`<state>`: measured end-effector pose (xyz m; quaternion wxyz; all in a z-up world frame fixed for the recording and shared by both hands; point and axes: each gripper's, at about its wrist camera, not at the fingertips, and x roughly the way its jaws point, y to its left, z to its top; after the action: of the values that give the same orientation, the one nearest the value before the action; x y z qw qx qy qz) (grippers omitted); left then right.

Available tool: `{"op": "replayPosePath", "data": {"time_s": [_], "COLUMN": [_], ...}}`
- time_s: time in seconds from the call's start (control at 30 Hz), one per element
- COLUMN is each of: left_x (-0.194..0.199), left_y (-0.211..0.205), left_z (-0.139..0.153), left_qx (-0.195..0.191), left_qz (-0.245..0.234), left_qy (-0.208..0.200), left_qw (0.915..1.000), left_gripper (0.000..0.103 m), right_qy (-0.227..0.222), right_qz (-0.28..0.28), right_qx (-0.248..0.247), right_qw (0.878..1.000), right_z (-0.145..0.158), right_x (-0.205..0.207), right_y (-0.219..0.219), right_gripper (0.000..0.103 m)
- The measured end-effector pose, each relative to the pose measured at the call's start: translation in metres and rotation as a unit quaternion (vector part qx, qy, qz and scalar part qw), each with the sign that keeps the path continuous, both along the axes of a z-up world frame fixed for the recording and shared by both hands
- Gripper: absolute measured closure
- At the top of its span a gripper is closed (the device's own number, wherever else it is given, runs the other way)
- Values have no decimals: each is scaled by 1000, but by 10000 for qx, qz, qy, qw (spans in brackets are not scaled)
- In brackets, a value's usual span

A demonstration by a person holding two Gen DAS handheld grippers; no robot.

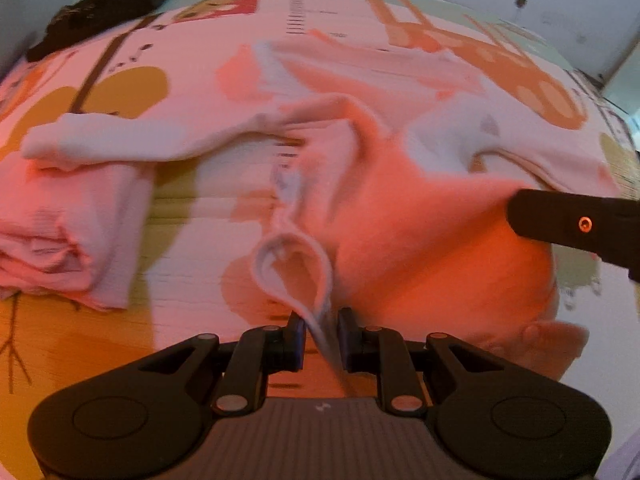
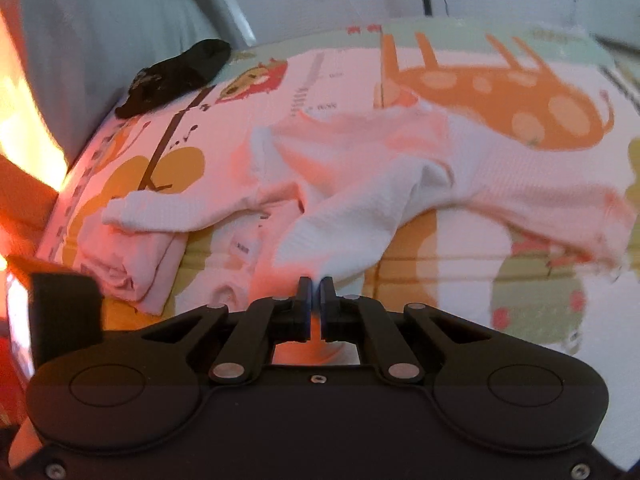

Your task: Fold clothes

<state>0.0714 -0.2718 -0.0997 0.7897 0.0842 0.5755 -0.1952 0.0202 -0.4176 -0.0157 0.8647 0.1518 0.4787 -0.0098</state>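
Observation:
A pale pink long-sleeved garment (image 1: 400,208) lies rumpled across the printed mat (image 1: 248,12). My left gripper (image 1: 322,330) is shut on its whitish ribbed hem (image 1: 296,268), which loops up from between the pads. In the right wrist view the same garment (image 2: 360,184) spreads over the mat (image 2: 500,92), one sleeve trailing left. My right gripper (image 2: 316,294) is shut on a lifted fold of it (image 2: 332,240), with the fabric drawn up to the fingertips. The right gripper's black body (image 1: 576,224) shows at the right edge of the left wrist view.
A folded pink garment (image 1: 72,232) (image 2: 132,256) lies at the mat's left side, under the sleeve's end. A black garment (image 1: 104,8) (image 2: 176,76) sits at the far left corner by the wall. The left gripper's black body (image 2: 64,312) stands at the left edge.

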Motion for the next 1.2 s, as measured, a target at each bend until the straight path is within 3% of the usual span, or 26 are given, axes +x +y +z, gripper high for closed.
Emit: {"op": "replayPosePath", "data": {"time_s": [0.17,0.37,0.43,0.5,0.57,0.63,0.8,0.93,1.03,1.1,1.2], "left_x": [-9,-19,-23,-26,-29,-30,-27,-25,-25,-25,-26], "left_y": [1,14,17,21,26,31,44,45,44,42,40], "left_z": [-5,-11,-10,-8,-7,-6,-2,1,1,1,2], "left_qx": [33,131,227,288,333,387,523,600,630,632,621], "left_qz": [-42,-66,-100,-129,-125,-101,93,125,101,92,79], "left_qy": [176,261,198,148,116,77,-7,-138,-196,-232,-265], "left_qw": [9998,9996,9995,9994,9993,9992,9986,9980,9978,9977,9977], "left_gripper": [84,84,83,80,77,75,70,68,61,50,47], "right_qy": [171,750,896,970,907,787,717,989,1030,1029,1021], "right_qz": [504,727,612,382,68,-286,-828,-835,-803,-754,-677], "right_qx": [-249,-103,54,366,675,854,215,186,127,25,-74], "right_qw": [9983,9945,9941,9939,9936,9928,9937,9914,9914,9918,9924], "right_z": [10,-14,-22,-27,-28,-26,-35,-57,-67,-70,-73], "right_x": [-20,-38,-41,-44,-49,-53,-54,-55,-57,-56,-50], "right_y": [19,29,23,12,-4,-19,-45,-50,-44,-38,-29], "right_gripper": [100,99,95,83,73,69,67,70,70,70,70]}}
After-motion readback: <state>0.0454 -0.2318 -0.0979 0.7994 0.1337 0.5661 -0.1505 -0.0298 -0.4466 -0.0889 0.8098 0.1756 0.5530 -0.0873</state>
